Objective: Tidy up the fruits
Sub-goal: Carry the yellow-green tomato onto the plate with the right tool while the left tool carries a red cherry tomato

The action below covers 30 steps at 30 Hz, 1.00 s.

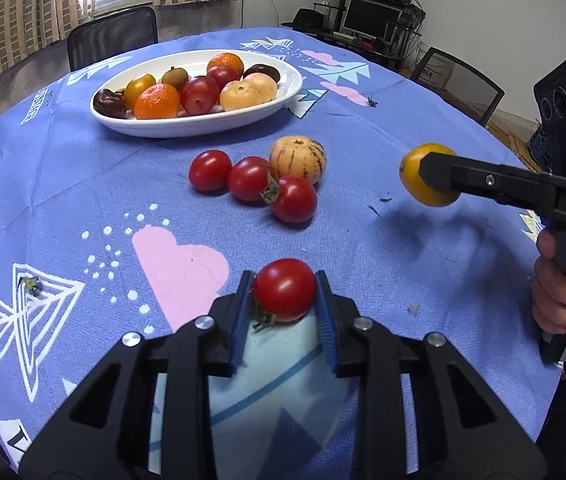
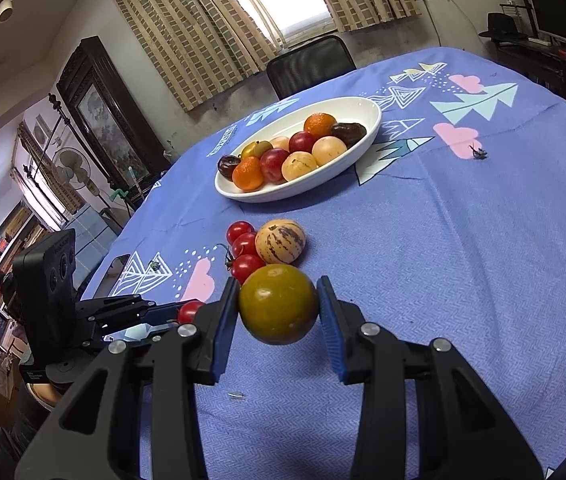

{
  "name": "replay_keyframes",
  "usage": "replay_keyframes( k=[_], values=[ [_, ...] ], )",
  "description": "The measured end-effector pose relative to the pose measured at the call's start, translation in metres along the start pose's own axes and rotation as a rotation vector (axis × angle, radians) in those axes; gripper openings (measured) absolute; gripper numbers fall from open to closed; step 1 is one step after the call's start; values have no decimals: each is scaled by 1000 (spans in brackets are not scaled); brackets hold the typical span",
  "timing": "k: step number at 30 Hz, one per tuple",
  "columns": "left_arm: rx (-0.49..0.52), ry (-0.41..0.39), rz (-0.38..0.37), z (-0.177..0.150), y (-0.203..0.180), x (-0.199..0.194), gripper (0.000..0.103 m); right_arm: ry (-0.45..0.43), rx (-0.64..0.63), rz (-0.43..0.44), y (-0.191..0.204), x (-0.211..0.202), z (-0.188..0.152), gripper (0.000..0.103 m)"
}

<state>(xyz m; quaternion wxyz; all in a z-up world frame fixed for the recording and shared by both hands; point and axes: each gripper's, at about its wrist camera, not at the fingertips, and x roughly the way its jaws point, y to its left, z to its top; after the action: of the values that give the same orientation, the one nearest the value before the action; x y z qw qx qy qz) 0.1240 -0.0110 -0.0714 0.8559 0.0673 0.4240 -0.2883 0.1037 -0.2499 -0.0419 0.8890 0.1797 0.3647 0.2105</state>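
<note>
Fruits are split btw a white oval plate (image 1: 287,92) at the far side of the table and a loose bunch on the blue herringbone-weave tablecloth (image 1: 423,280) w/ pink clouds and white triangle prints. Plate looks glossy ceramic, shallow, and holds smooth round stuff: two pebbly-skinned oranges (image 1: 157,101), a couple dark red plums (image 1: 199,95), pale tan striped melon-ish ones (image 1: 247,91), wrinkly dark brown ones at each end, plus a yellow-green tomato.

Nearer, mid-table, three shiny cherry tomatoes (image 1: 249,178) sit touching in a row, one w/ its green stem on, and a cream pepino w/ purple stripes (image 1: 298,159) is right behind them, touching.

Left gripper (image 1: 285,296) is clamped on a glossy red cherry tomato (image 1: 284,290), blue ribbed pads pressing both sides, green calyx poking out at lower left. It's just off the cloth or barely on it, can't tell. In the right wrist view the same gripper shows at far left w/ the tomato at its tip.

Right gripper (image 2: 279,304) is closed on a bigger round tomato (image 2: 278,303), smooth skin, olive-green fading to yellow-orange. Held up above the cloth, right side of the table, w/ a shadow under it in the left wrist view. A hand (image 1: 559,288) wraps the black plastic handle marked DAS.

Black mesh chair (image 2: 310,62) sits at the far edge, checked curtains behind.
</note>
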Motion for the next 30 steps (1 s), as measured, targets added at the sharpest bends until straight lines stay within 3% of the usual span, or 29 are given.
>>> replay_keyframes(
  k=[10, 15, 19, 23, 30],
  values=[
    [-73, -36, -39, 8, 16, -22, 31, 37, -4, -5, 0, 1, 5, 40],
    [-52, -41, -36, 29, 33, -41, 31, 56, -45, 34, 5, -1, 41, 40],
    [-66, -67, -22, 60, 53, -50, 31, 29, -105, 5, 11, 8, 80, 40],
    [-89, -123, 8, 106, 73, -49, 31, 32, -102, -19, 7, 44, 122, 40],
    [-148, -107, 57, 181, 108, 6, 31, 58, -114, -85, -7, 109, 160, 40]
  ],
)
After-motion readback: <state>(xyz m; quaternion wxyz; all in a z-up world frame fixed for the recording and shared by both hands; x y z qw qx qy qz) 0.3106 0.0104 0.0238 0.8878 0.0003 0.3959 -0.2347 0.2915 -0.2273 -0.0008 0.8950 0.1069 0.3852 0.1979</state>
